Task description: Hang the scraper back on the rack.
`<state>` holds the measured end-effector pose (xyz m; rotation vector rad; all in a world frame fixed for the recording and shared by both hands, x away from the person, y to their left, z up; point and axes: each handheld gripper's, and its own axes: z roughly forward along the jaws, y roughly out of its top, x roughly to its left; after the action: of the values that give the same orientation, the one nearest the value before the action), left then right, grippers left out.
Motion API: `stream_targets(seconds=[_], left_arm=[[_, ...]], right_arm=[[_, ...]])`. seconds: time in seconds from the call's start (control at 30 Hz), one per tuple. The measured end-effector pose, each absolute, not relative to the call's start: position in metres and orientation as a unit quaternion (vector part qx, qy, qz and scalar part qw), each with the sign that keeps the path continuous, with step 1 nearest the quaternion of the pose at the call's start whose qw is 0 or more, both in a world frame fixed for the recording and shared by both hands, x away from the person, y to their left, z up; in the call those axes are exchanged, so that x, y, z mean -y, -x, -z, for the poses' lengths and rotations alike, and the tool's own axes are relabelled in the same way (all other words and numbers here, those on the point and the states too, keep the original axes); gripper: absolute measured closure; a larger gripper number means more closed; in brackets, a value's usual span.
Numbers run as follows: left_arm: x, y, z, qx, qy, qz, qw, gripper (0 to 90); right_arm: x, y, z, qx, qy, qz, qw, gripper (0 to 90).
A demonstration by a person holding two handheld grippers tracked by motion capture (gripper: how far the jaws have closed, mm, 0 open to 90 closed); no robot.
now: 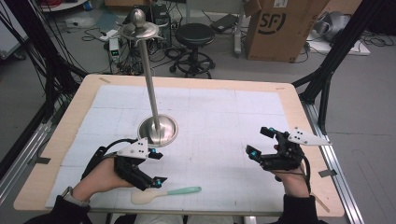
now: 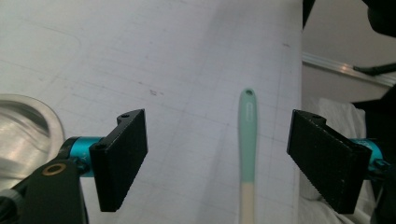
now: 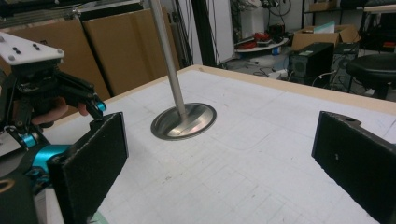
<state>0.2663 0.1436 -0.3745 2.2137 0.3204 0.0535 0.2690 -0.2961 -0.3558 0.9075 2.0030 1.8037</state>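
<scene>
A spoon (image 1: 166,192) with a cream head and a teal handle lies flat near the table's front edge. My left gripper (image 1: 158,168) hovers just above its head end, open. In the left gripper view the spoon's handle (image 2: 247,140) runs up between the two black jaws of the left gripper (image 2: 224,158), nearer the right-hand one, with neither pad touching it. A tall metal stand (image 1: 159,130) with a round base rises just beyond the left gripper. My right gripper (image 1: 259,141) rests at the right side of the table, open with nothing between its jaws (image 3: 219,163).
The stand's pole (image 1: 148,70) is high and topped by a dish and knob. Its base (image 3: 184,121) sits left of the table's middle on the white mat (image 1: 224,116). Behind the table stand a stool (image 1: 194,35) and a cardboard box (image 1: 280,28).
</scene>
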Motion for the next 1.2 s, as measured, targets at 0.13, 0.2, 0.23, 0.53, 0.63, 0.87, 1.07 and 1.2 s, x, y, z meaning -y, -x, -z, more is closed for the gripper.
stream_targets(seconds=[0.13, 0.2, 0.23, 0.53, 0.63, 0.87, 1.07, 1.2], left_arm=[[-0.138, -0.268, 0.382, -0.121, -0.906, -0.018, 0.405, 21.6], [-0.135, -0.268, 0.385, -0.111, -0.913, -0.012, 0.393, 21.6], [-0.134, -0.268, 0.386, -0.107, -0.915, -0.01, 0.39, 21.6], [-0.122, -0.268, 0.395, -0.06, -0.936, 0.029, 0.345, 29.0], [-0.117, -0.267, 0.399, -0.04, -0.944, 0.029, 0.327, 31.4], [-0.108, -0.265, 0.406, -0.033, -0.964, 0.033, 0.26, 46.7], [-0.101, -0.262, 0.406, -0.039, -0.978, 0.03, 0.201, 57.8], [-0.094, -0.259, 0.407, -0.03, -0.986, 0.023, 0.165, 61.9]], right_arm=[[0.296, -0.27, 0.357, -0.695, -0.316, -0.629, 0.145, 2.5], [0.296, -0.269, 0.357, -0.695, -0.317, -0.63, 0.142, 2.5], [0.296, -0.269, 0.357, -0.694, -0.317, -0.63, 0.141, 2.5], [0.297, -0.27, 0.357, -0.691, -0.318, -0.633, 0.14, 2.5], [0.296, -0.27, 0.358, -0.692, -0.318, -0.633, 0.139, 2.5], [0.297, -0.271, 0.359, -0.693, -0.319, -0.632, 0.136, 2.5], [0.298, -0.271, 0.36, -0.692, -0.321, -0.633, 0.133, 2.5], [0.298, -0.271, 0.36, -0.691, -0.326, -0.632, 0.131, 2.5]])
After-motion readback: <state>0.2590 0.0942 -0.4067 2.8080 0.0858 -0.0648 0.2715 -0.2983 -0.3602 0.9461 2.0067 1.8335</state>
